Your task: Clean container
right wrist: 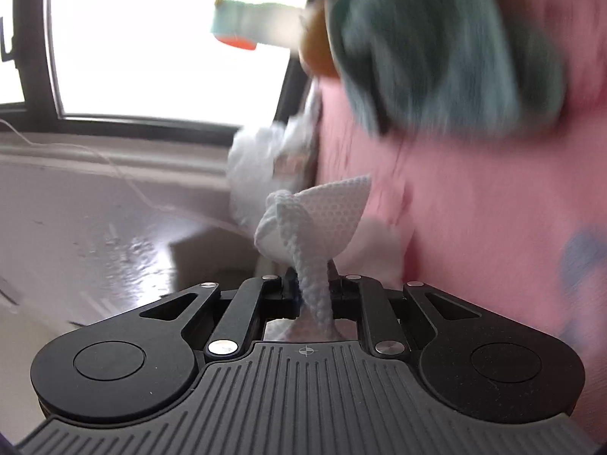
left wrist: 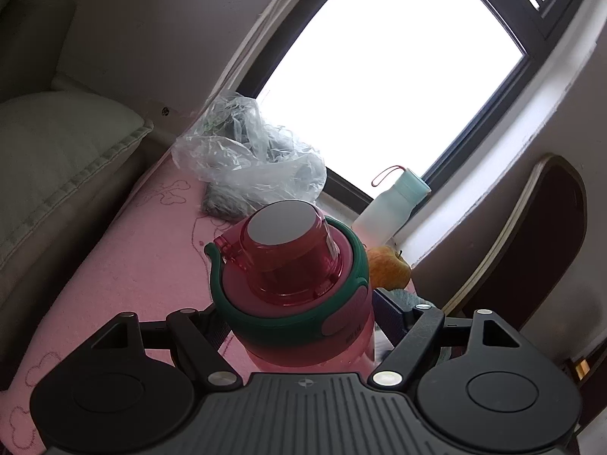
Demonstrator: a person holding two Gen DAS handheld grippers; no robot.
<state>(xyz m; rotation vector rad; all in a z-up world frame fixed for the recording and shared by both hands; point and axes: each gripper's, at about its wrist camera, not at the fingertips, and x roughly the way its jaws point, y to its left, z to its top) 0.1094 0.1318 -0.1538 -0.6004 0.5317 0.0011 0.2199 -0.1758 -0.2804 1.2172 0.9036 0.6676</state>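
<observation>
Left gripper (left wrist: 299, 326): fingers closed on the pink bottle (left wrist: 303, 303), held upright above the pink surface (left wrist: 125, 261). Right gripper (right wrist: 313, 292): fingers pinched tight on a white cloth (right wrist: 322, 220); view blurred. Recommendation: steady the bottle, wipe the cloth around lid and body. Small print on the bottle collar is unreadable.

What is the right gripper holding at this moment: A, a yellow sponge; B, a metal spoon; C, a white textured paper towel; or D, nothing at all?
C: in the right wrist view the right gripper is shut on a bunched white textured paper towel, which sticks out in front of it beside the pink table surface.
</observation>
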